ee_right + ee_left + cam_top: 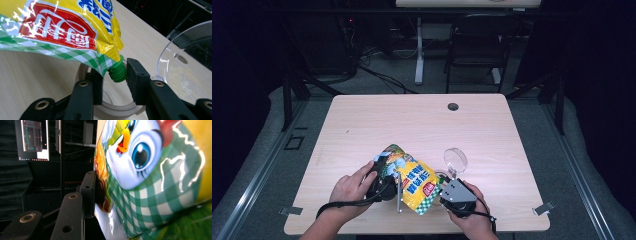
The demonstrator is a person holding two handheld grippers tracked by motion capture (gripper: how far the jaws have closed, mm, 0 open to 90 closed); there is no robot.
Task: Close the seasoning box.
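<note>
Pale wooden table (pixel 362 125) carries the work: the left gripper (pixel 384 172) clamps the glossy yellow-and-green spouted pouch (pixel 414 182), tilted spout-down toward the right gripper (pixel 113 75), whose jaws pinch its green threaded spout (pixel 117 72) above a clear round container (pixel 107 105).

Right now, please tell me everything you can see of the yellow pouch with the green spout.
The pouch is glossy, soft plastic film, mostly yellow, with a green-and-white check band, a red logo, blue characters and a cartoon bird with a large blue eye. It is held above the table, tilted, with its threaded green spout pointing down over a clear container with a whitish rim. The left gripper clamps its upper part; the right gripper has its jaws closed around the spout.
</note>
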